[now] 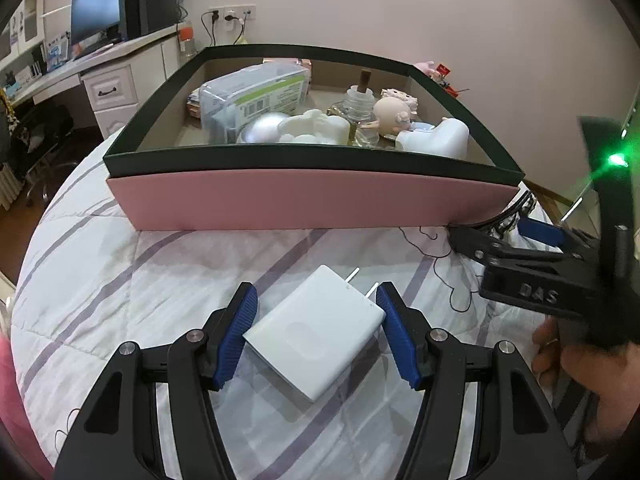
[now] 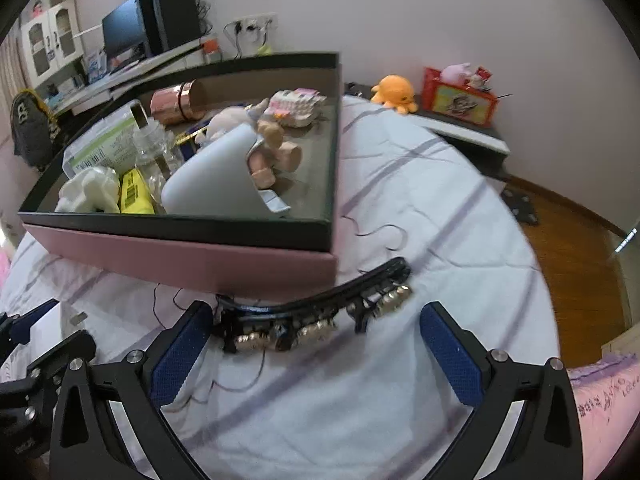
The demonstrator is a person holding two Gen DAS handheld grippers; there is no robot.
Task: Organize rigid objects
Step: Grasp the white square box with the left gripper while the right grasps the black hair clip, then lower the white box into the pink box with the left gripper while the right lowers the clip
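White charger (image 1: 316, 330), prongs toward box (image 1: 304, 200), between left tongs (image 1: 318, 320)

White plug adapter (image 1: 316, 330): flat on quilt, prongs toward box. Black strap with metal bells (image 2: 320, 316): curved, on quilt just beside box corner. Pink box with dark rim (image 1: 280, 200): open, holding assorted items.

The black curved strap with metal bells (image 2: 320, 316) slips under the pink box's (image 2: 192, 268) lower edge, its left end hidden. At the right wrist view's left edge, the white rectangular charger (image 2: 44, 332) is cut off and blurred.
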